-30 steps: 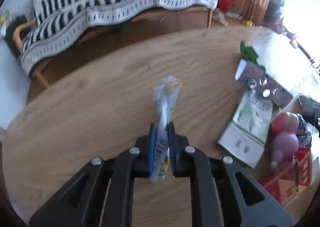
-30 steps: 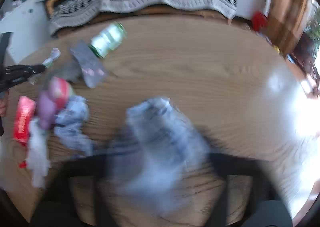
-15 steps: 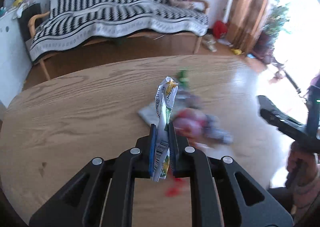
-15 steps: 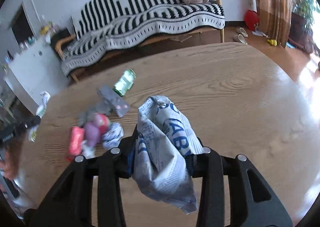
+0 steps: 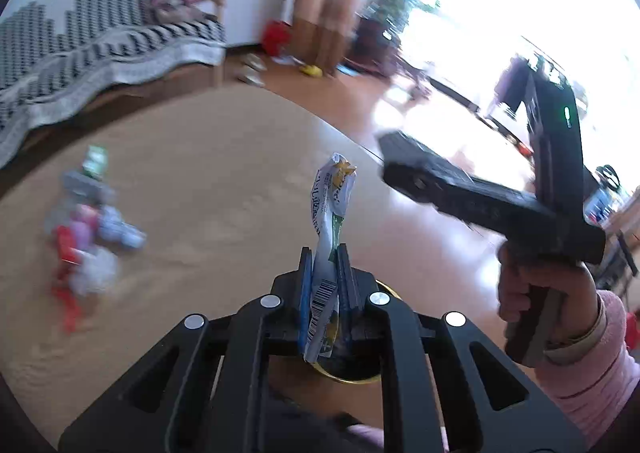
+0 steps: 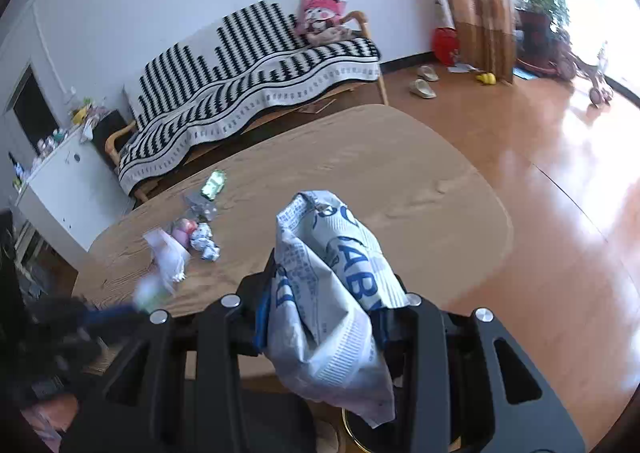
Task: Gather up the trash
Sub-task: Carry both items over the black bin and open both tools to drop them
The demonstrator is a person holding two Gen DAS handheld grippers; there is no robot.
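My left gripper [image 5: 325,253] is shut on a twisted white, green and yellow wrapper [image 5: 330,221] with a barcode, held up off the wooden table [image 5: 224,173]. My right gripper [image 6: 322,273] is shut on a crumpled white bag with blue print [image 6: 332,285], held above the table's near edge [image 6: 400,253]. A round gold-rimmed opening [image 5: 348,371] shows under the left gripper and also under the right one [image 6: 352,429]. A pile of leftover trash [image 5: 86,237] lies on the table, also in the right view [image 6: 192,233].
A green can [image 6: 214,183] lies beyond the pile. The right gripper's black body and the pink-sleeved hand holding it [image 5: 540,221] fill the right of the left view. A striped-blanket sofa [image 6: 256,73] stands behind the table; wooden floor [image 6: 560,213] lies to the right.
Both grippers have lifted and pulled back from the table with their trash. The left view has swung right, so the trash pile now sits at its left and the right gripper is close.
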